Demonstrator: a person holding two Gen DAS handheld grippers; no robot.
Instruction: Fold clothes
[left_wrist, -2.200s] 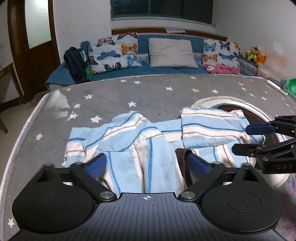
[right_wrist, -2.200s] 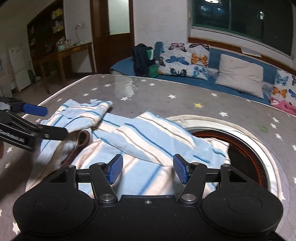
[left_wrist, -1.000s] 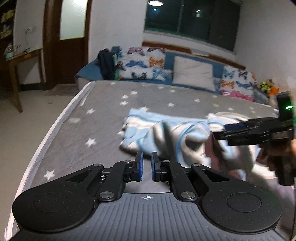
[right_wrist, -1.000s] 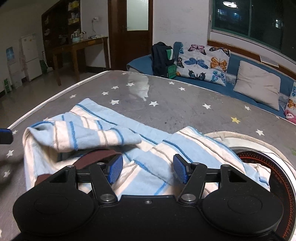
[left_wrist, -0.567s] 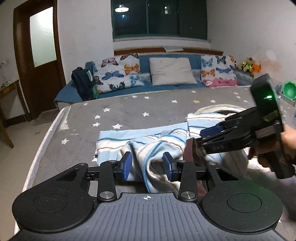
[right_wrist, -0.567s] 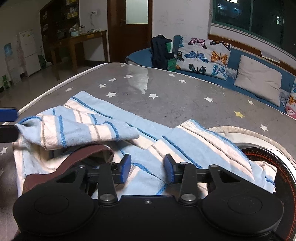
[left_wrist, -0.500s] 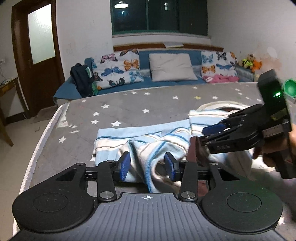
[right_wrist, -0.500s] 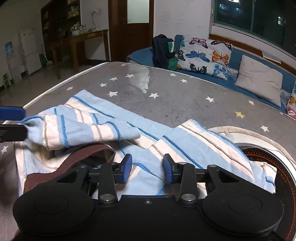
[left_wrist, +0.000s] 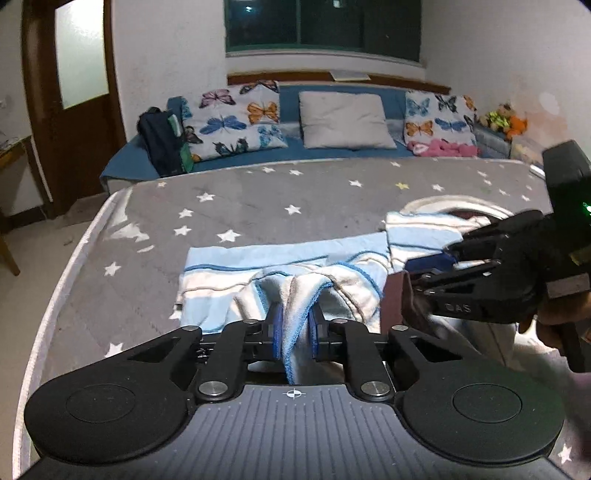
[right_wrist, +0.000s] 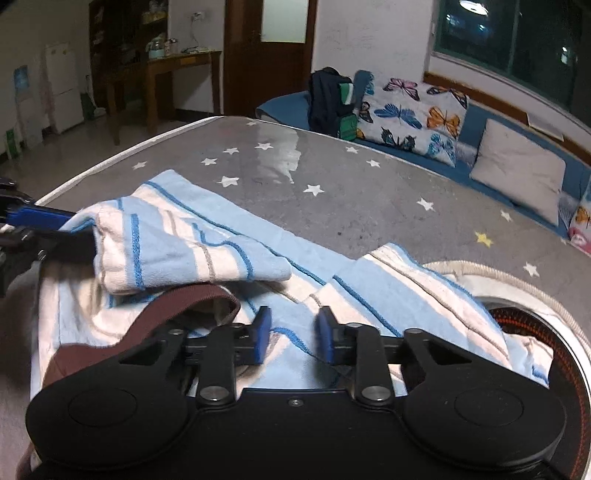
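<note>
A light blue and white striped garment (left_wrist: 258, 266) with a brown collar band (right_wrist: 177, 299) lies on the grey star-patterned table (left_wrist: 258, 192). My left gripper (left_wrist: 294, 328) is shut on a bunched fold of the garment and holds its edge up. My right gripper (right_wrist: 293, 334) hovers over the garment's middle (right_wrist: 369, 291) with its jaws partly closed, a gap between the pads and nothing pinched. In the left wrist view the right gripper (left_wrist: 436, 267) sits at the right by the brown collar band (left_wrist: 393, 299).
A round dark hob with a white rim (right_wrist: 524, 295) is set into the table under the garment's right side. A blue sofa with butterfly cushions (left_wrist: 236, 122), a grey pillow (left_wrist: 343, 122) and a dark backpack (left_wrist: 159, 144) stands behind. The table's left edge (left_wrist: 59, 291) is close.
My left gripper has closed from open onto a fold of the garment. My right gripper's jaws have narrowed and it has stayed over the garment's middle.
</note>
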